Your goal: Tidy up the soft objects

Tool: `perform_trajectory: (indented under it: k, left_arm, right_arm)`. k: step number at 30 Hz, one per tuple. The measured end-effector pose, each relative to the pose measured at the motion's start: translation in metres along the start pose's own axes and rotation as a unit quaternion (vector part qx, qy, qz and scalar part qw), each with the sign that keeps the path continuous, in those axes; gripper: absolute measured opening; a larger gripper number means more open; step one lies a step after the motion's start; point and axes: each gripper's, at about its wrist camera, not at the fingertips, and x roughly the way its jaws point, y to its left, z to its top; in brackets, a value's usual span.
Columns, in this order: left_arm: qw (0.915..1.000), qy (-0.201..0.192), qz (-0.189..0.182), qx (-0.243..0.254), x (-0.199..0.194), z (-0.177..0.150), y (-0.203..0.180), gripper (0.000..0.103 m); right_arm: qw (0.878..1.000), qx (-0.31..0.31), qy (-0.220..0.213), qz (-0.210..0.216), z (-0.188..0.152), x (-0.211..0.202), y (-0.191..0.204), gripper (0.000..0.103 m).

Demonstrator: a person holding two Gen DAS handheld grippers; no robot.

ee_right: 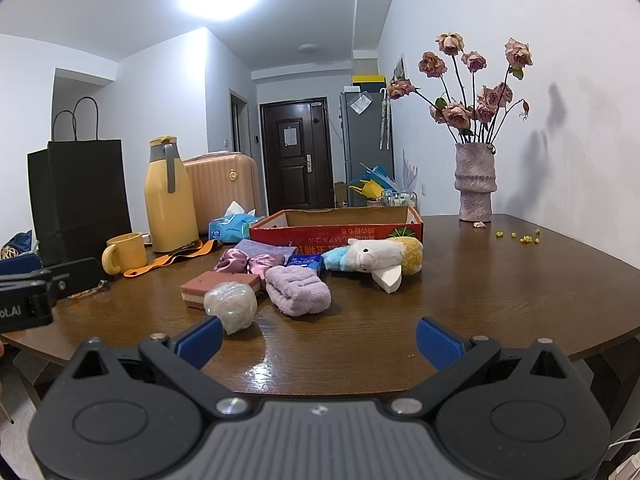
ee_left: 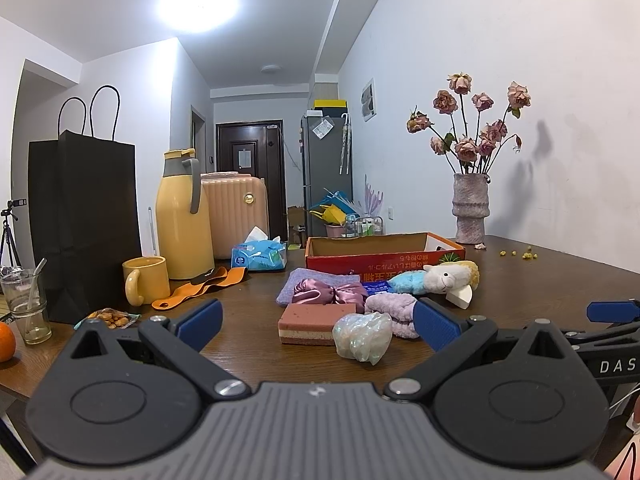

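Several soft items lie grouped on the brown table in front of a red cardboard box (ee_left: 384, 254) (ee_right: 336, 230). Among them are a layered pink sponge (ee_left: 314, 322) (ee_right: 218, 288), a shiny iridescent bundle (ee_left: 362, 336) (ee_right: 230, 306), a lilac fluffy towel roll (ee_left: 390, 312) (ee_right: 298, 288), a pink satin scrunchie (ee_left: 328, 292) (ee_right: 244, 262), a purple cloth (ee_left: 298, 282) (ee_right: 264, 248), a blue packet (ee_right: 306, 262) and a plush sheep toy (ee_left: 440, 278) (ee_right: 376, 258). My left gripper (ee_left: 316, 326) stands open just short of the sponge and bundle. My right gripper (ee_right: 320, 340) is open and holds nothing, near the table's front edge.
At the left stand a black paper bag (ee_left: 84, 224), a yellow thermos jug (ee_left: 182, 220), a yellow mug (ee_left: 146, 280), an orange strap (ee_left: 200, 286), a tissue pack (ee_left: 260, 254), a glass (ee_left: 26, 306) and snacks (ee_left: 110, 318). A vase of dried roses (ee_left: 470, 208) (ee_right: 476, 180) stands by the right wall.
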Motion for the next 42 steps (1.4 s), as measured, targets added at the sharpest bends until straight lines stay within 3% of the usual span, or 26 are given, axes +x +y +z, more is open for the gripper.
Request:
perform_trajectory:
  k: [32,42]
  left_arm:
    - [1.0000,-0.001,0.002,0.000,0.002,-0.001,0.004,0.103]
    - [0.9989,0.044,0.003,-0.016,0.054,-0.010,0.020,0.103]
  right_arm:
    - [1.000,-0.001,-0.002,0.001,-0.002,0.003,0.002,0.103]
    - [1.000,-0.008,0.003,0.006,-0.004,0.041,0.000,0.103]
